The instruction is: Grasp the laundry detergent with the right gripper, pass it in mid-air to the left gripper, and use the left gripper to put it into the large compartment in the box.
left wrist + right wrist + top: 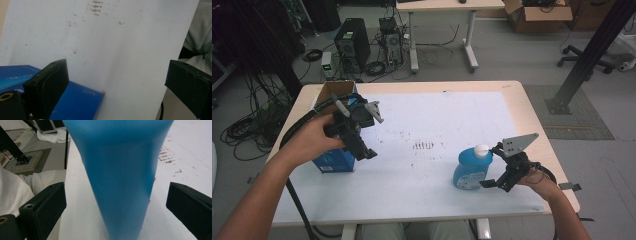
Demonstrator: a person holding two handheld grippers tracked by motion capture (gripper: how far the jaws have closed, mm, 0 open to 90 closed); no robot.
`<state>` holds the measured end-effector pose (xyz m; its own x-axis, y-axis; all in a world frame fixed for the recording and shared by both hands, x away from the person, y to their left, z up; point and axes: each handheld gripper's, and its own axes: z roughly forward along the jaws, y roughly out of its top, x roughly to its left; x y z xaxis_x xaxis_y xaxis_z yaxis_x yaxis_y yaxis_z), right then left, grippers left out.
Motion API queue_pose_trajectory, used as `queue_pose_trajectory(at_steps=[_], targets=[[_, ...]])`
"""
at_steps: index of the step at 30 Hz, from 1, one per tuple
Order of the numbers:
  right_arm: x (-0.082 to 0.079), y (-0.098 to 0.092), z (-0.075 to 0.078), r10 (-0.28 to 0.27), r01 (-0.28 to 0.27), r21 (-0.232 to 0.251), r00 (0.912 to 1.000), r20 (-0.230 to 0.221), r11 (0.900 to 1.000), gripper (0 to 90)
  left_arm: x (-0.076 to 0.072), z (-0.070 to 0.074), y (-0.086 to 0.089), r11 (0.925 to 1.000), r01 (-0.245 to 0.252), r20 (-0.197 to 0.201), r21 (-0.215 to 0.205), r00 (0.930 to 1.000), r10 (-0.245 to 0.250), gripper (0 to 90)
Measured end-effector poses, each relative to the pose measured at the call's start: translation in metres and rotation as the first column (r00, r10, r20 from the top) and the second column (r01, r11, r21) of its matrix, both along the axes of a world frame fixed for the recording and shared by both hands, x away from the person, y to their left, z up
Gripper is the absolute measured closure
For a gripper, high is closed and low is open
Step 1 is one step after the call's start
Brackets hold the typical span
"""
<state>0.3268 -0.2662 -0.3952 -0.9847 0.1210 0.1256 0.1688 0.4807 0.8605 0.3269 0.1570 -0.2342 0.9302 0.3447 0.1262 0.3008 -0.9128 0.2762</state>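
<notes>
Two grippers are working over the white-covered table [432, 120], largest item in frame. Blue box [334, 159] is sitting directly under and just behind the left gripper [362, 150]; in the left gripper view its corner is showing past the near jaw, outside the gap. Left jaws are standing wide apart with nothing but bare sheet between them.

Blue bottle [472, 170], white cap [481, 149] up, is standing upright straight ahead of the right gripper [492, 184], long axis vertical, running across the jaw line. In the right gripper view the bottle's body [120, 177] is sitting centred in the gap, with clearance on both sides; right jaws are spread wide, not yet touching it.

Judgement: right gripper is by far the nearer to the bottle and is lined up; closing looks like the next step. Left gripper is well apart from it.
</notes>
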Motion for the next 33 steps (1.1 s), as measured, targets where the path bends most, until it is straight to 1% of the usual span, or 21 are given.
queue_pose_trajectory(at_steps=[6,9,14,20,23,26,27,29,30,33], targets=[[0.0,0.007,-0.004,-0.005,0.005,0.02,1.0,0.005,1.0,2.9,0.0,0.0,0.0,1.0,0.003,0.001,0.0,1.0,-0.003,5.3],[0.0,0.009,-0.006,-0.006,0.006,0.019,0.9999,0.011,1.0,3.0,0.0,0.0,0.0,1.0,0.003,0.001,-0.001,1.0,-0.003,5.3],[0.001,0.013,-0.007,-0.012,0.011,0.035,0.9997,0.02,0.999,5.4,0.0,0.0,0.0,1.0,0.002,0.0,0.001,1.0,-0.002,5.4],[0.001,0.016,-0.008,-0.008,0.008,0.033,0.9999,0.012,0.999,6.7,0.0,0.0,0.001,1.0,0.002,0.002,0.002,1.0,-0.002,5.4],[0.002,0.016,-0.008,-0.001,0.001,0.036,0.9999,0.01,0.999,11.2,0.0,0.0,0.002,1.0,-0.002,0.0,0.001,1.0,0.002,5.4],[0.002,0.016,-0.008,0.008,-0.009,0.05,0.9998,0.017,0.999,19.9,0.0,0.0,0.002,1.0,-0.004,0.0,0.0,1.0,0.004,5.4],[0.002,0.015,-0.007,0.014,-0.015,0.056,0.9997,0.019,0.998,24.6,0.0,0.0,0.002,1.0,-0.003,0.001,0.001,1.0,0.003,5.4],[0.003,0.014,-0.007,0.019,-0.02,0.066,0.9995,0.024,0.998,25.4,0.0,0.0,0.002,1.0,-0.003,0.001,0.001,1.0,0.003,5.4],[0.003,0.014,-0.007,0.017,-0.018,0.064,0.9997,0.019,0.998,23.7,0.0,-0.001,0.002,1.0,-0.001,0.004,-0.001,1.0,0.001,5.4],[0.003,0.014,-0.008,0.016,-0.017,0.061,0.9997,0.017,0.998,23.1,0.0,0.0,0.001,1.0,0.001,0.004,-0.001,1.0,-0.001,5.4]])
